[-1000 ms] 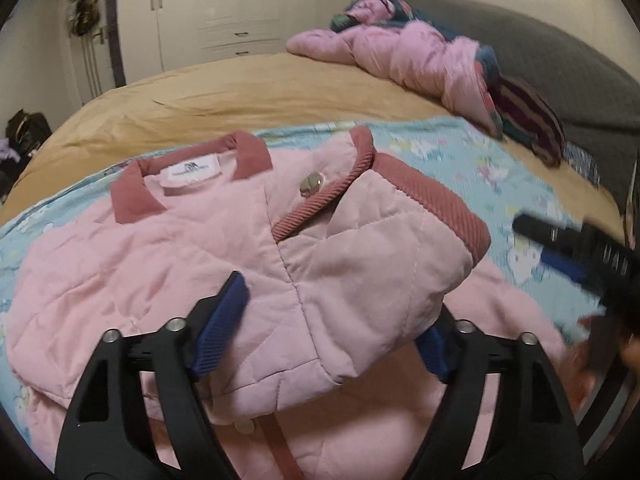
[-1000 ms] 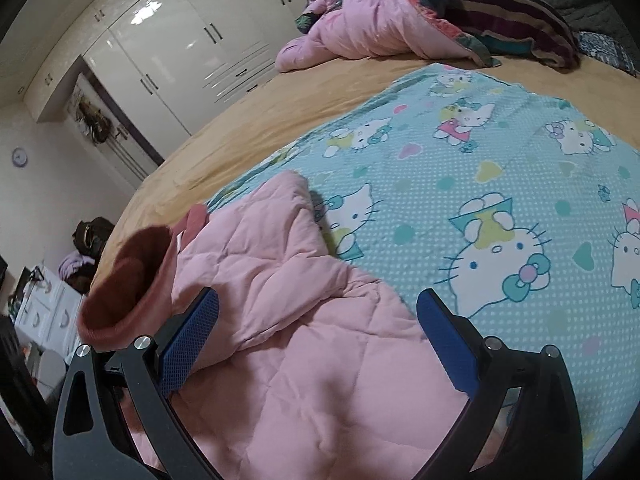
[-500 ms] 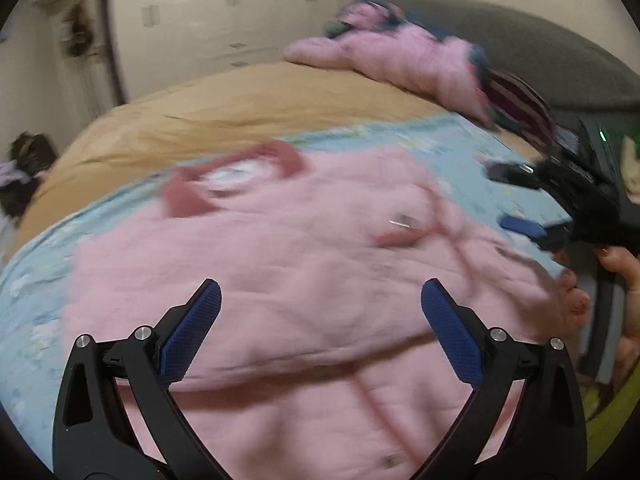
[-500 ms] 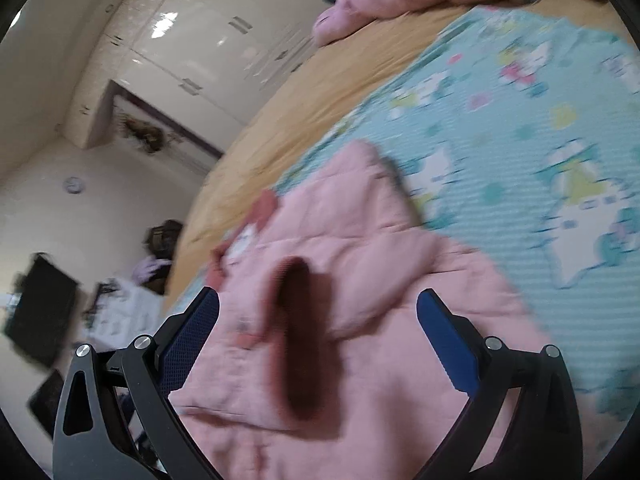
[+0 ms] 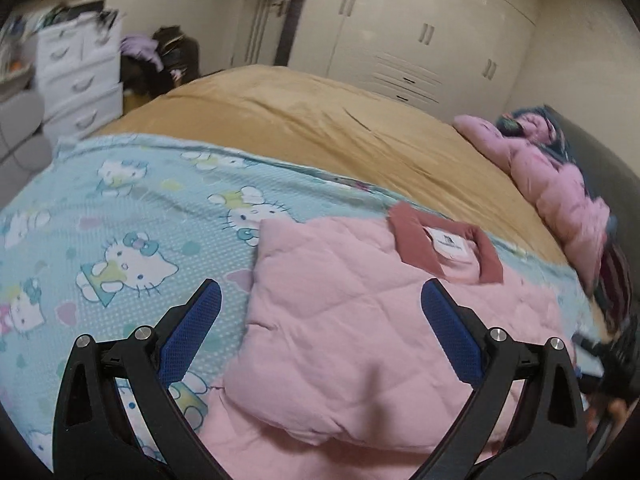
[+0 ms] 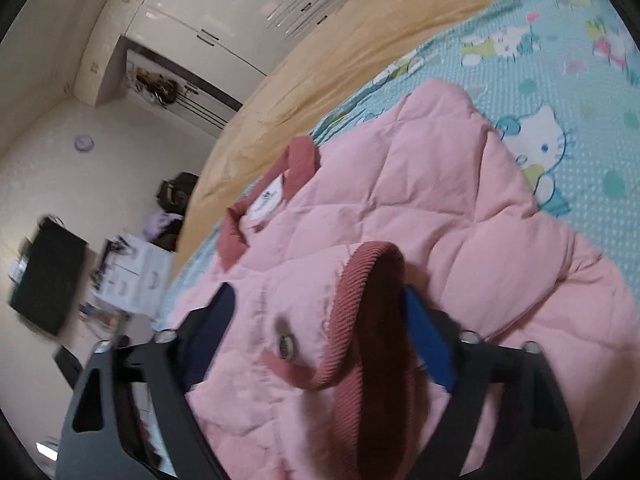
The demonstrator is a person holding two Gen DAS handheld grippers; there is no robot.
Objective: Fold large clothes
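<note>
A pink quilted jacket (image 5: 352, 320) with a dark rose collar (image 5: 416, 240) lies on a Hello Kitty sheet (image 5: 120, 216) on the bed. My left gripper (image 5: 320, 332) is open and empty above the jacket's left edge. In the right wrist view the jacket (image 6: 440, 208) fills the middle. Its sleeve with the ribbed rose cuff (image 6: 372, 280) lies between the fingers of my right gripper (image 6: 320, 328), which stand narrowed around it. Whether they pinch the fabric is unclear.
A tan bedspread (image 5: 320, 120) covers the far bed. A pile of pink and dark clothes (image 5: 560, 184) lies at the right by the headboard. White drawers (image 5: 76, 80) and wardrobes (image 5: 420, 40) stand beyond the bed. The other gripper (image 5: 612, 356) shows at the right edge.
My left gripper let go of the jacket, opened and swung to its left side. My right gripper moved over the sleeve cuff and its fingers narrowed around it.
</note>
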